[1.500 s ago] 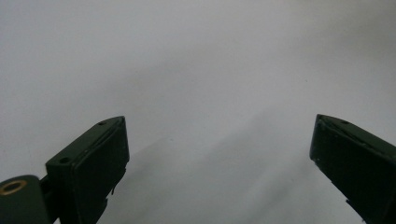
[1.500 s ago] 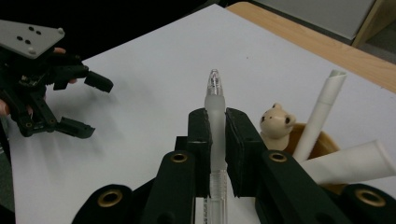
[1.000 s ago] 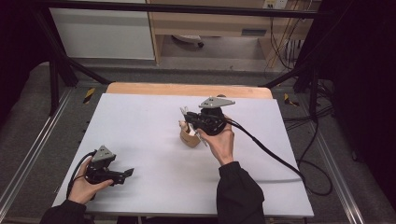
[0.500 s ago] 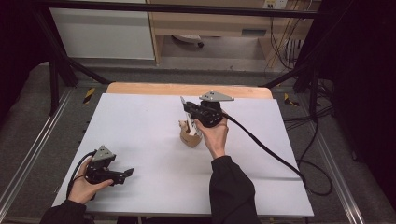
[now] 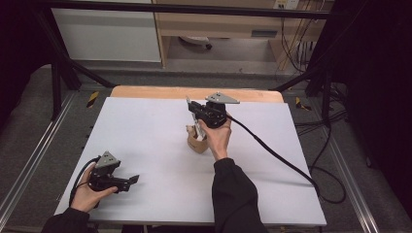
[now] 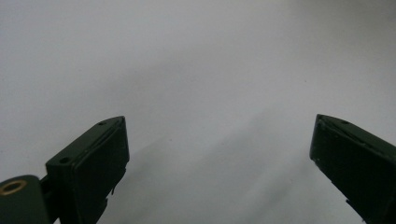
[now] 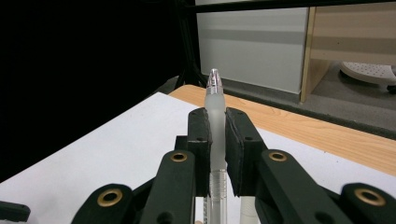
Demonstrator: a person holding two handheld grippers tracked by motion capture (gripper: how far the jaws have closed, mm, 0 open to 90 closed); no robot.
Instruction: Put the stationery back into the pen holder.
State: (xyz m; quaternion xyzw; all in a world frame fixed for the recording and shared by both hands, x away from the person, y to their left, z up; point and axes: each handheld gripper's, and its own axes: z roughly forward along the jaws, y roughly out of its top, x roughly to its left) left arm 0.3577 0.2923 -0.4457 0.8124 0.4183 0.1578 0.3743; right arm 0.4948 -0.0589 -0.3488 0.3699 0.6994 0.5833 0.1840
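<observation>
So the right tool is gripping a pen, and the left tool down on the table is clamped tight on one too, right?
Not quite. The right tool does grip a clear pen, but the left tool holds nothing: the left gripper view shows its jaws spread wide over the bare white table.

Both grippers are matte black with brass-ringed screw holes; the right gripper (image 5: 193, 108) and left gripper (image 5: 130, 180) each wear a grey three-cornered plate and trail thick black cable. Person's got dark long sleeves (image 5: 233, 194).

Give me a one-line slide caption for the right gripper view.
Right gripper clamps a clear pen upright.
</observation>
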